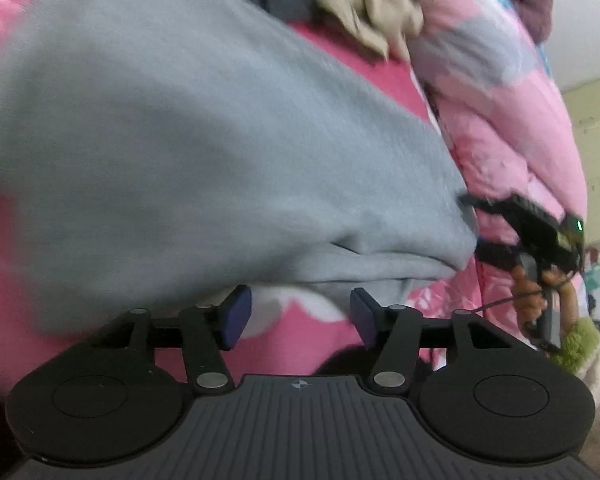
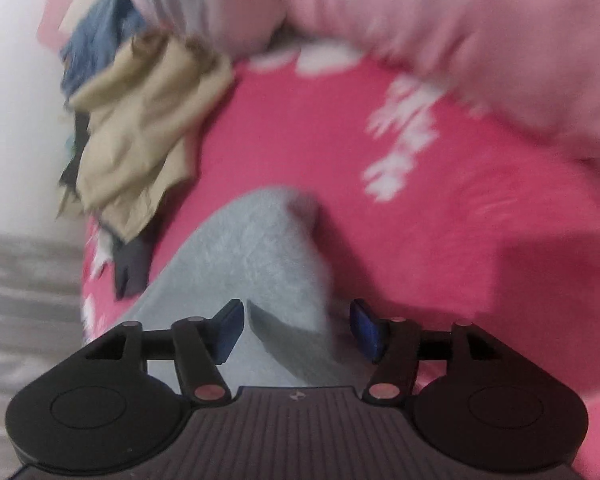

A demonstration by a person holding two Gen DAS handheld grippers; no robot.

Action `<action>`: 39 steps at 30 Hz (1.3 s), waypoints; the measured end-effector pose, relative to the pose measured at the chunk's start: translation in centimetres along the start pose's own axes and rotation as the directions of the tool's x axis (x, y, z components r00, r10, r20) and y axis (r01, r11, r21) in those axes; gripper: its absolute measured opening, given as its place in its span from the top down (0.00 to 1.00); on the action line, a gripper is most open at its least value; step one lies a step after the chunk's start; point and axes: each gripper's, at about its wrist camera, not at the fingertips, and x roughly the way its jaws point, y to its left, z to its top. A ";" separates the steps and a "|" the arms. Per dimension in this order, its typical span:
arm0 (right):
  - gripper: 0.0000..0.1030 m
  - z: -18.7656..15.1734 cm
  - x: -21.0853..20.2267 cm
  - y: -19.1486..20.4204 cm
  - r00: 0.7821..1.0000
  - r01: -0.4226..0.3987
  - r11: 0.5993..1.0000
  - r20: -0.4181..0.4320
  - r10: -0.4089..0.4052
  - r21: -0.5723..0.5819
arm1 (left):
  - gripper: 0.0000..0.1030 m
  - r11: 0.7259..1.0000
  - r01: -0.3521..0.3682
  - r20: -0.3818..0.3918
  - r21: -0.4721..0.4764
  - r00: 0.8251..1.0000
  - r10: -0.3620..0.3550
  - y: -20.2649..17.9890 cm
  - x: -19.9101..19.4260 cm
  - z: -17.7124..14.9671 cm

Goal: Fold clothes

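On the pink bedsheet lies a grey garment, spread broad and partly folded over itself near both grippers. The left gripper stands with jaws apart and only sheet between them; the right gripper is likewise parted, a grey fold lying loose between its pads, unpinched. This fleecy knit looks soft, limp and light, likely to sag, so hems or corners are the best holds. A beige garment waits in the heap behind.
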 end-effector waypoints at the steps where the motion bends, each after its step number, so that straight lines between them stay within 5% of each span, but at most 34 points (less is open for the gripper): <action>1: 0.40 -0.5 -1.1 0.3 0.998 0.031 1.000 0.048 -0.032 0.003 | 0.46 1.000 -0.008 0.030 -0.005 1.000 0.008 0.9 -1.3 0.1; 4: 0.41 -2.7 -3.1 3.6 0.988 0.057 0.997 0.148 -0.048 -0.055 | 0.43 0.999 -0.035 0.126 -0.008 0.991 0.036 2.8 -4.0 0.0; 6: 0.42 -4.2 -3.5 7.9 0.992 0.042 0.969 0.129 -0.010 -0.242 | 0.43 0.998 -0.065 0.177 -0.004 0.982 0.065 3.8 -5.3 -0.3; 8: 0.42 -5.8 -2.4 13.6 0.997 0.006 0.908 0.076 0.028 -0.419 | 0.43 0.995 -0.095 0.209 -0.013 0.973 0.096 4.8 -6.0 -0.8; 13: 0.42 -10.0 3.6 25.4 0.990 -0.139 0.767 -0.119 0.082 -0.627 | 0.44 0.985 -0.095 0.242 -0.141 0.962 0.128 6.9 -5.6 -1.3; 18: 0.44 -14.3 10.7 36.0 0.990 -0.129 0.532 -0.138 0.024 -0.837 | 0.44 0.979 -0.111 0.256 -0.170 0.955 0.152 7.8 -4.6 -0.3; 21: 0.56 -14.9 13.9 39.0 0.987 -0.144 0.475 -0.159 0.010 -0.868 | 0.44 0.979 -0.087 0.224 -0.183 0.966 0.128 8.4 -3.9 0.1; 22: 0.59 -15.2 14.8 39.9 0.988 -0.142 0.423 -0.153 0.008 -0.895 | 0.44 0.980 -0.081 0.223 -0.183 0.967 0.121 8.5 -3.9 0.1; 25: 0.62 -17.6 16.4 41.1 0.996 -0.076 0.104 -0.080 -0.031 -0.992 | 0.44 0.981 -0.077 0.216 -0.176 0.970 0.115 9.2 -3.9 -0.1; 28: 0.62 -18.4 17.7 41.3 0.996 -0.080 -0.111 -0.074 -0.057 -0.991 | 0.44 0.980 -0.041 0.218 -0.194 0.972 0.084 10.0 -3.8 -0.1; 31: 0.63 -18.1 19.5 41.8 0.990 -0.121 -0.165 -0.107 -0.095 -0.979 | 0.44 0.979 -0.036 0.211 -0.203 0.974 0.079 10.3 -3.5 0.0; 33: 1.00 -18.2 20.5 41.9 0.981 -0.163 -0.177 -0.140 -0.135 -0.971 | 0.44 0.978 -0.027 0.205 -0.206 0.976 0.070 10.3 -3.4 0.1; 36: 1.00 -18.4 19.7 41.7 0.985 -0.146 -0.216 -0.121 -0.124 -0.966 | 0.44 0.980 -0.018 0.199 -0.199 0.978 0.058 10.1 -3.3 0.0; 39: 1.00 -17.3 17.1 41.3 0.990 -0.128 -0.189 -0.115 -0.077 -0.974 | 0.42 0.981 -0.009 0.191 -0.192 0.980 0.047 9.9 -3.0 0.1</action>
